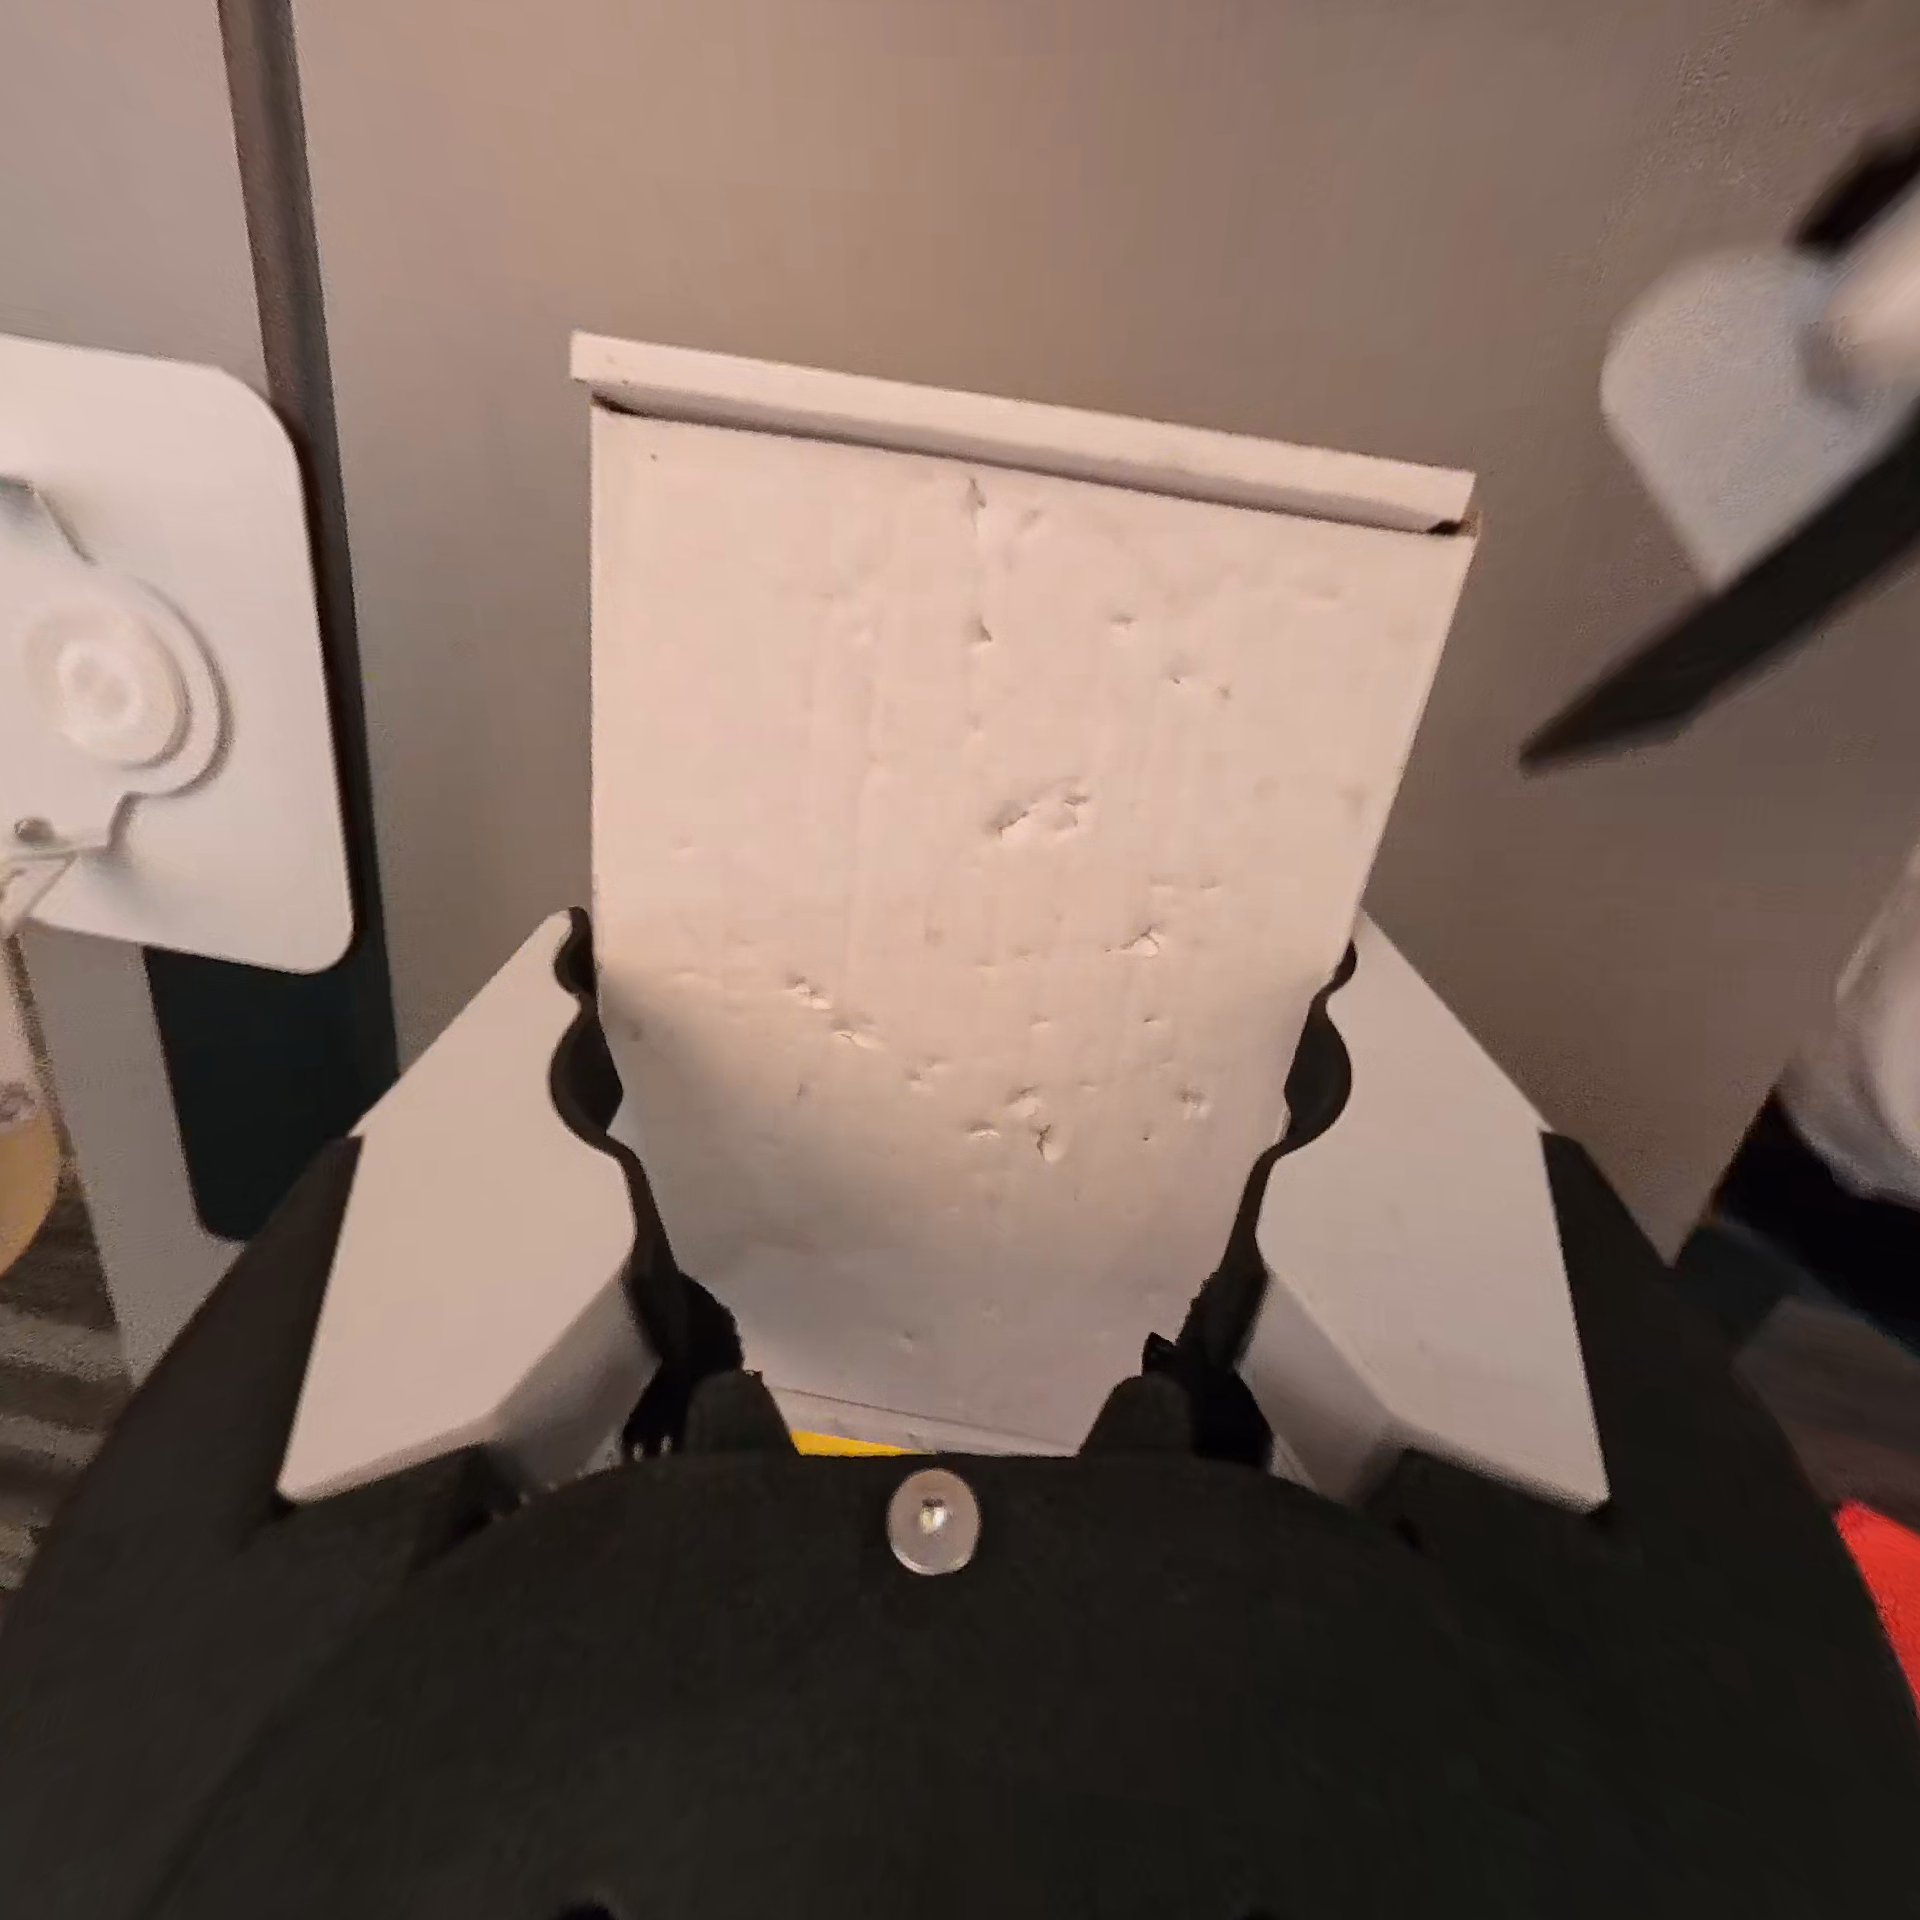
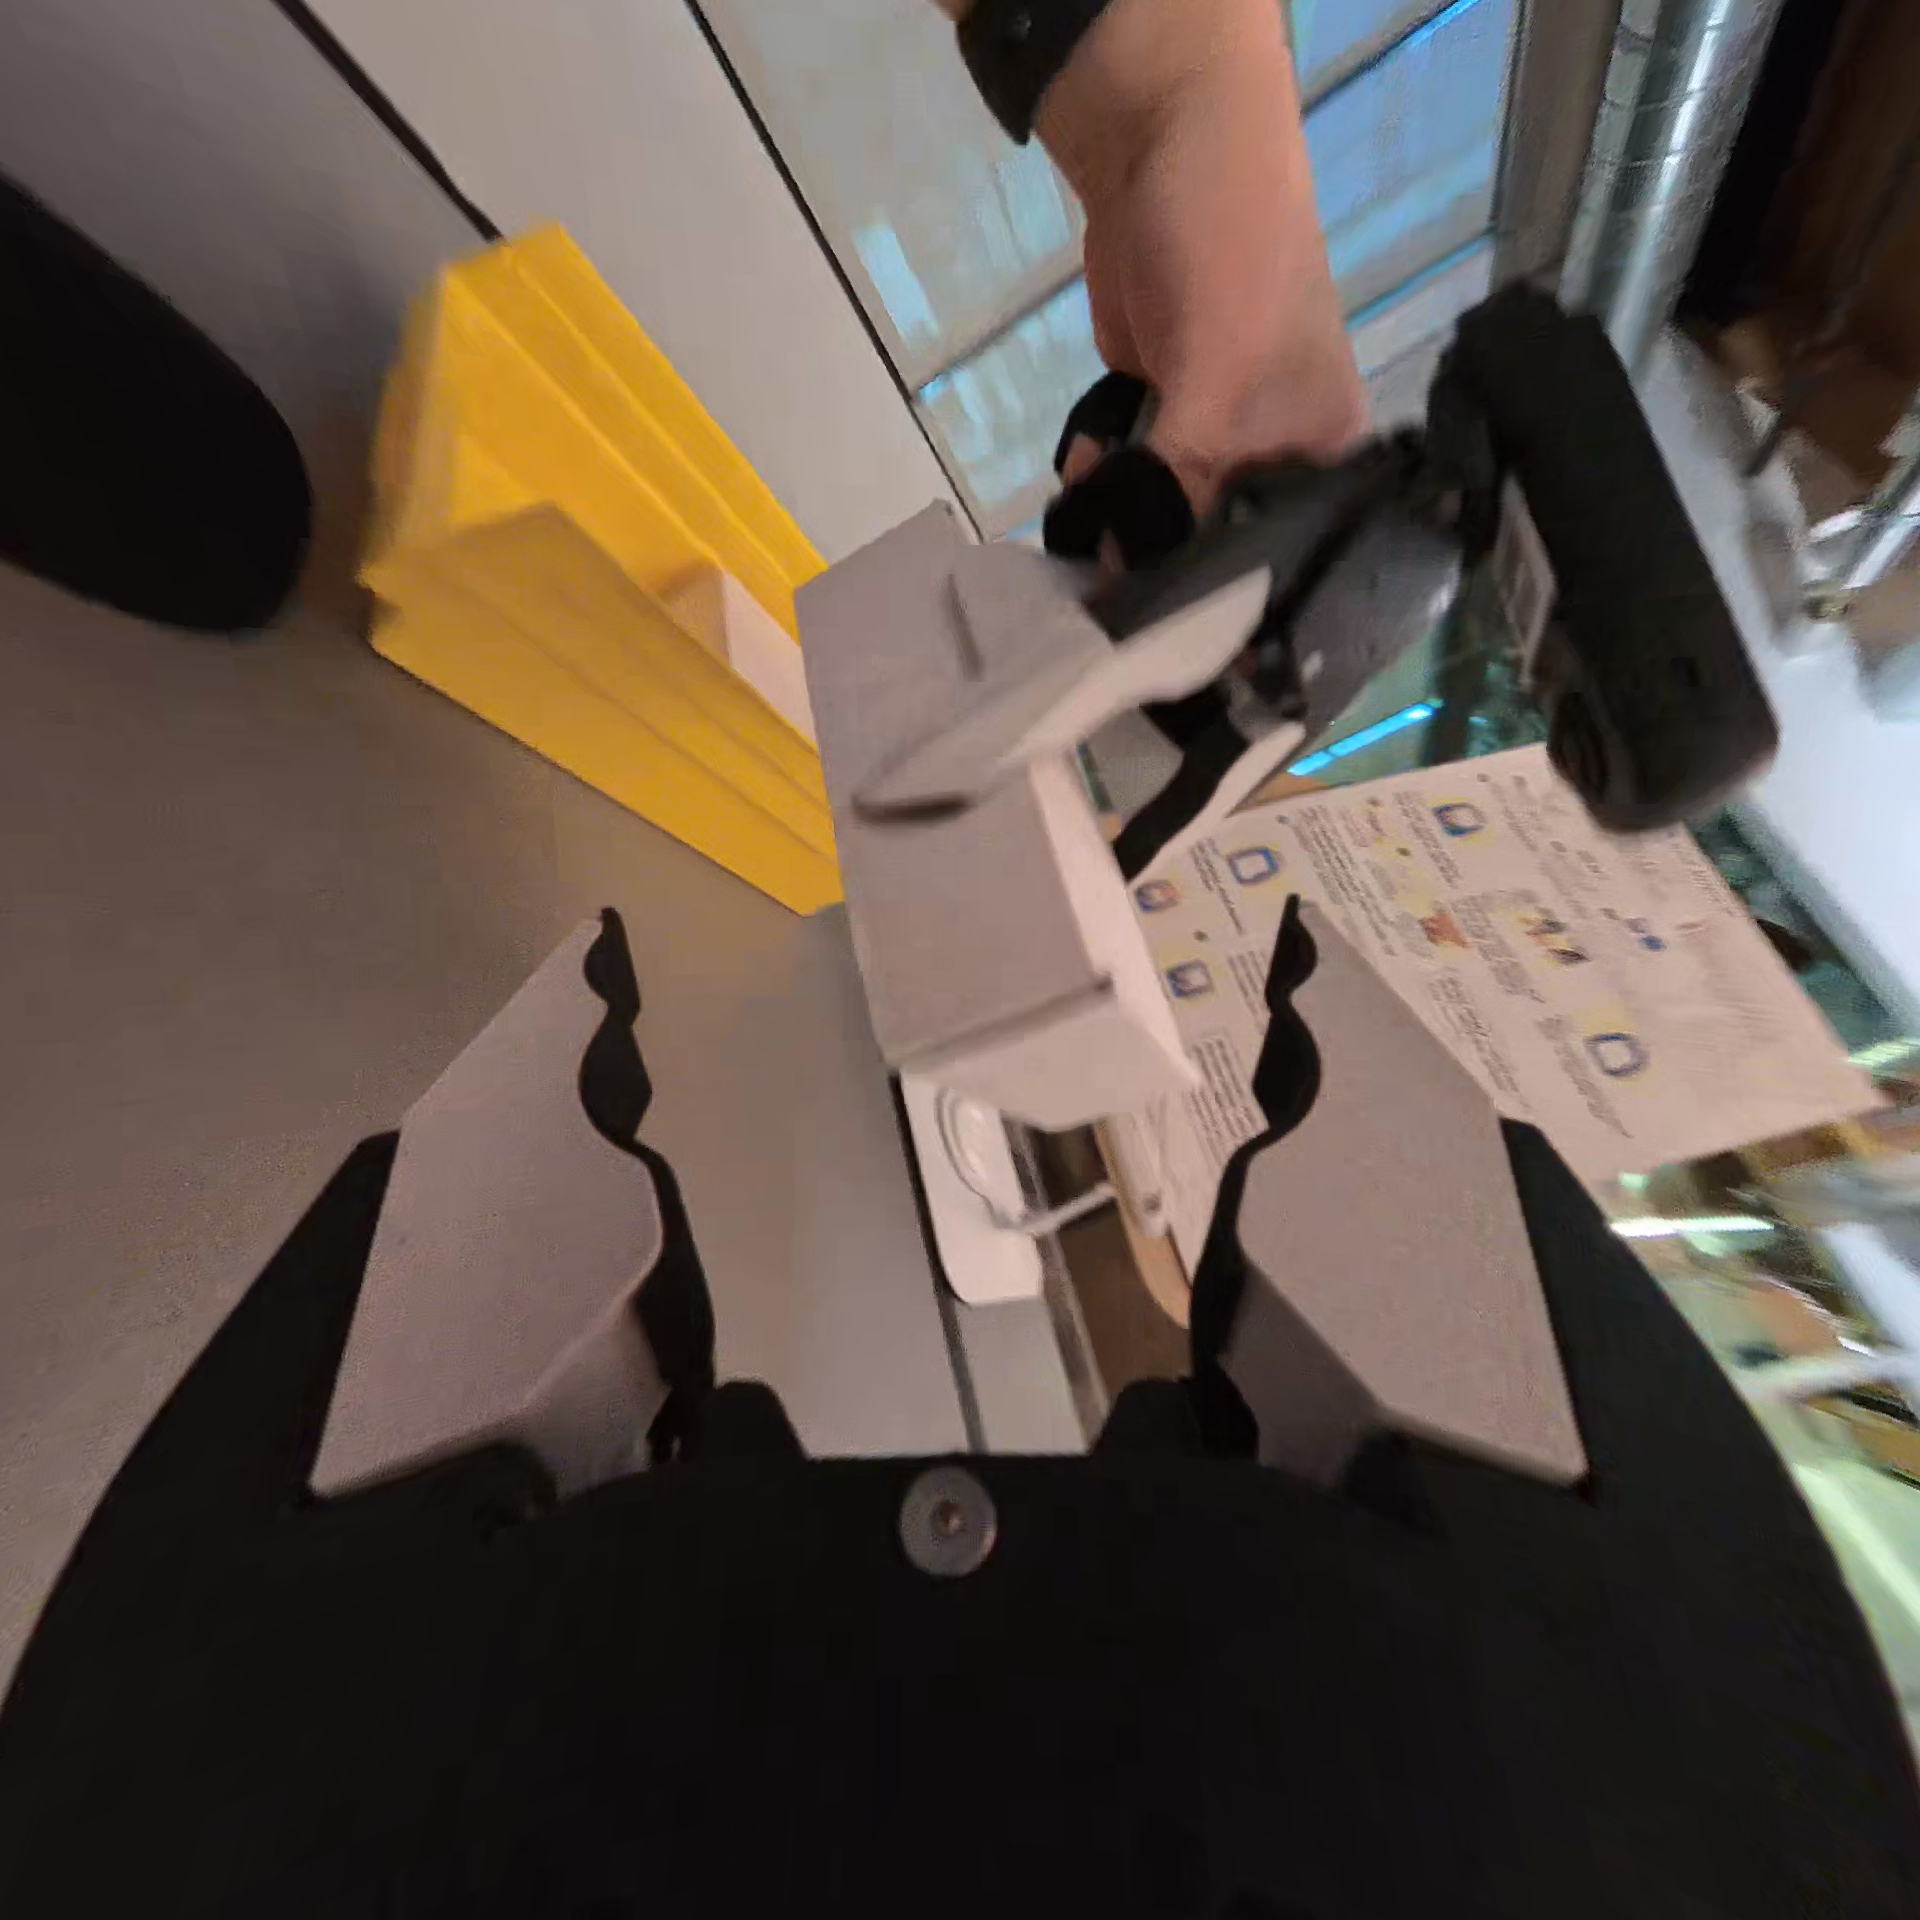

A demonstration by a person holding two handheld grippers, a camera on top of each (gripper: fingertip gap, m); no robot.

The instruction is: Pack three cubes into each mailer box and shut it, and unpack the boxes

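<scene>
Left gripper [image 1: 961,997] clamps white mailer box [image 1: 997,852] aloft.

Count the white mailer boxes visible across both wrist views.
1. A white mailer box, dented, clamped between the left gripper fingers, held off the table; the right wrist view shows the same box. Others may lie outside the frames.

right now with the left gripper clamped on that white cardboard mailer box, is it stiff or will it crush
The white cardboard mailer box probably dents easily: its face is already pitted and creased. It likely stays fairly rigid overall, since its edges look straight across the left gripper. It seems light, held aloft by two sides only.
</scene>
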